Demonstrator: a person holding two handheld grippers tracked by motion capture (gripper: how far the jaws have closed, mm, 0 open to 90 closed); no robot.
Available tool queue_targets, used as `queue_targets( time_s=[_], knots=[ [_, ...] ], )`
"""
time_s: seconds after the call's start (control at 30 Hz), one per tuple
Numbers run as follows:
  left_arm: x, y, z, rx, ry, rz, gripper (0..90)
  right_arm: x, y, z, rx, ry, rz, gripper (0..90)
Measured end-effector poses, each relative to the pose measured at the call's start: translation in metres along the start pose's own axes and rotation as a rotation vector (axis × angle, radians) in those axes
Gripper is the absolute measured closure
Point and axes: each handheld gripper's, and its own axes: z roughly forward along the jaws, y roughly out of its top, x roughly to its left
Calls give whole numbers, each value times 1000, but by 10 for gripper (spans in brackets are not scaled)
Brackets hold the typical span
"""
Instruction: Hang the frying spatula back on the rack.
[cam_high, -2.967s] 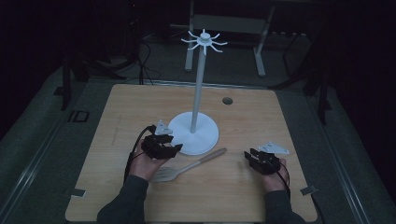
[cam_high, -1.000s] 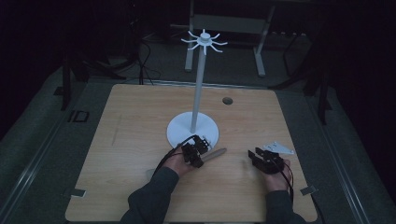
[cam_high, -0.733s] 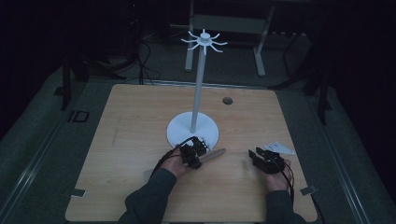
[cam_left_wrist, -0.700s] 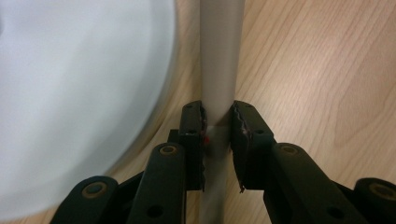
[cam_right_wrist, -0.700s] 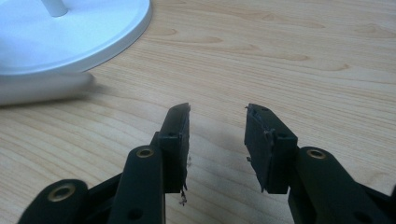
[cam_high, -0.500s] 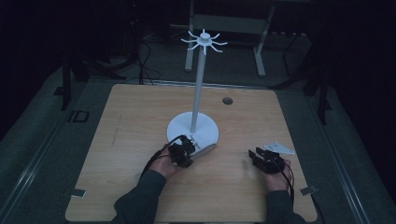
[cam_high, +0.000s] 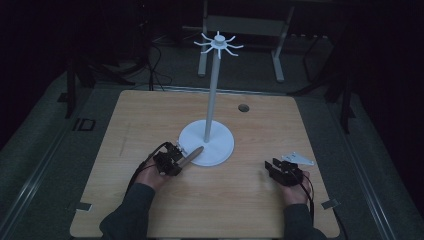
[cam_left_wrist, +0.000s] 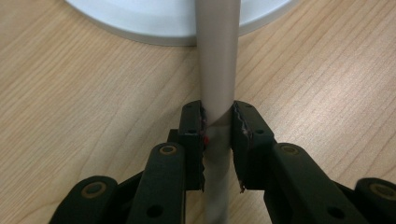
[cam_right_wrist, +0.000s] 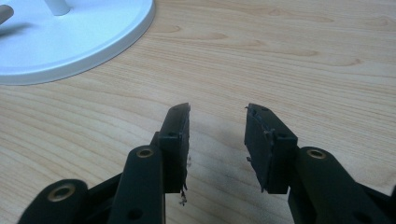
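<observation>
Resting on a light wooden table with a pale grain: one white stand, one utensil, two hand-held grippers.

Item one: a white stand with a round flat base, a slim upright pole and a crown of short radiating hooks at the top. The base sits near the middle of the table, a little toward the near edge. In the right gripper view its rim lies at the upper left, with the foot of the pole at the top edge.

Item two: a long, smooth, grey-beige utensil handle, round in section. The left gripper is clamped on it, both black toothed pads pressed against its sides in the left gripper view. In the high view the handle juts from the gripper toward the far right, its free end lying over the near left rim of the base. Whether it touches the base cannot be told. The rest of the utensil is hidden behind the gripper.

Item three: the left gripper, held in the person's left hand, just beside the near left rim of the base, cable trailing back along the sleeve.

Item four: the right gripper, held near the right part of the near edge, well apart from the stand. Its jaws stand apart with bare table between them. A grey three-cornered plate sits on top.

Also noted: a small dark round hole in the table near the far edge.
</observation>
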Motion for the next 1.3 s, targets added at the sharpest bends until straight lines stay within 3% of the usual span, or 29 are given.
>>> queue_targets(
  time_s=[0.27,0.5,0.77,0.93,1.13,1.3],
  knots=[
    [3,8,6,35,-24,14,736,-1,0,0,-2,5,7,598],
    [6,10,10,27,-46,11,720,-7,-1,-1,-16,35,67,596],
    [3,10,12,1,-31,-3,736,-10,-2,0,-13,26,78,581],
    [1,11,11,-6,0,-8,740,-11,-3,1,-8,20,77,572],
    [-6,13,-4,-80,16,-14,740,-10,-3,1,-9,21,77,569],
    [-16,15,-19,-163,60,-13,739,-9,-3,2,-5,25,72,563]
  ],
)
